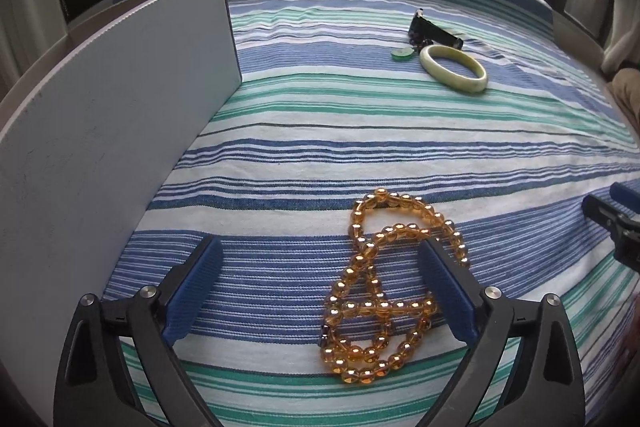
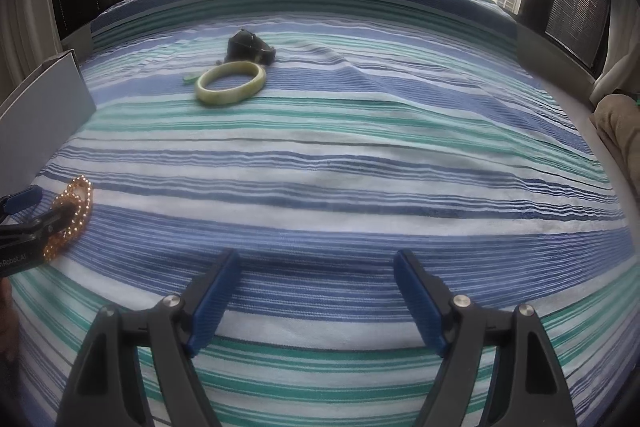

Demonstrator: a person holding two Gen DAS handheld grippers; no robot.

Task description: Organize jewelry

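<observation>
A string of amber beads (image 1: pixel 380 291) lies coiled on the striped cloth (image 1: pixel 360 147), between the fingers of my left gripper (image 1: pixel 320 247). Its jaws stand wide and open; the beads lie close to the right pad (image 1: pixel 448 291), and neither pad presses on them. The right wrist view shows the beads (image 2: pixel 76 203) at its left edge, with the left gripper (image 2: pixel 44 209) over them. My right gripper (image 2: pixel 317 259) is open over bare cloth, nothing between its fingers. Farther back lie a pale green bangle (image 1: pixel 430 63) (image 2: pixel 212 97), a small green pendant (image 1: pixel 401 55) and a black strap-like item (image 1: pixel 434 29) (image 2: pixel 248 47).
A grey box wall (image 1: pixel 100 107) (image 2: pixel 40 107) stands upright at the left, close to the left gripper. The right gripper (image 1: pixel 608 201) shows at the right edge of the left wrist view. A beige cushion-like thing (image 2: pixel 620 123) sits past the cloth's right edge. Windows lie behind.
</observation>
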